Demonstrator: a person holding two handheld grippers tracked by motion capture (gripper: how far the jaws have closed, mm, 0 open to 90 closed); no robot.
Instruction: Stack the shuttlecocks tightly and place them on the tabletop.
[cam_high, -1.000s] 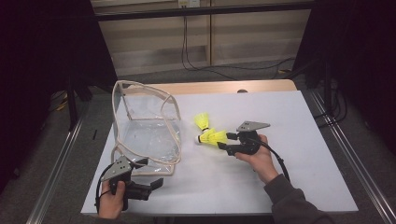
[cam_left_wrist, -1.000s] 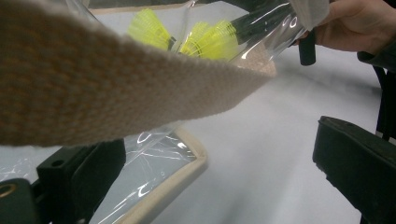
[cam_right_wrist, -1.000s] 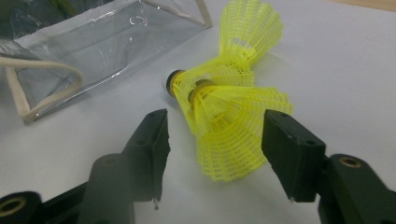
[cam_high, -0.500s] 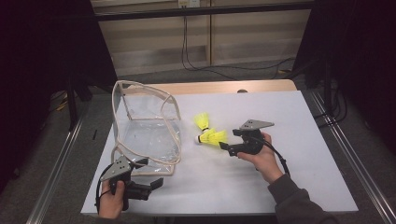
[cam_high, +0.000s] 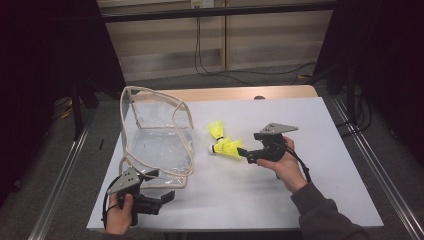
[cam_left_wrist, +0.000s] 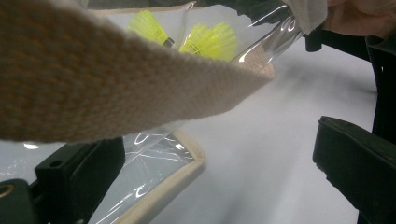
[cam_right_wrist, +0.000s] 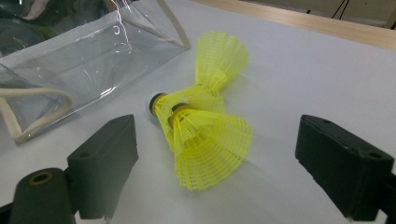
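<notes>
Right gripper (cam_right_wrist: 219, 186), jaws just spread wide, faces yellow plastic mesh shuttlecocks (cam_right_wrist: 205, 135) beside clear bag (cam_right_wrist: 84, 60): likely featherlight, crushable; pinch the cork.

Left gripper (cam_high: 167, 196), spread, straddles the bag's strap.

Overhead light on the white table (cam_high: 320, 200), dark surroundings, glare streaks on the clear bag (cam_right_wrist: 93, 60), beige strap (cam_left_wrist: 93, 79) blurred (close to lens), soft shadows.
</notes>
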